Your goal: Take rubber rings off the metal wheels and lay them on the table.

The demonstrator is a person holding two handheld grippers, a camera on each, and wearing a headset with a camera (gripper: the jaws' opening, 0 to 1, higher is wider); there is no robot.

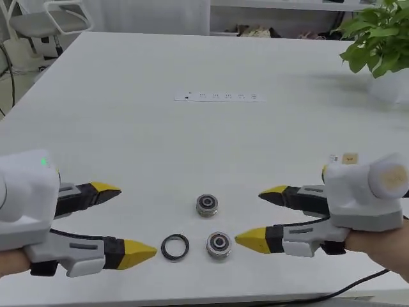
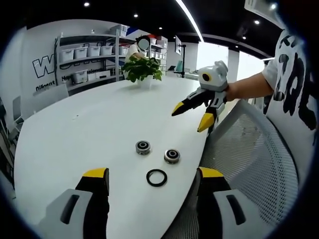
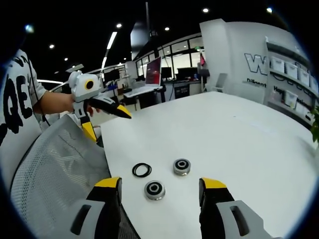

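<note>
Rubber ring [image 1: 175, 247] lay loose on the table [image 1: 192, 141], just beside the nearer metal wheel [image 1: 218, 244]; the farther metal wheel [image 1: 206, 204] sat behind. We judged a fitted ring soft, stretchy and light — best pinched at its outer edge. We held left gripper [image 1: 135, 220] and right gripper [image 1: 249, 216] low, flanking the parts — jaws apart, empty.
</note>
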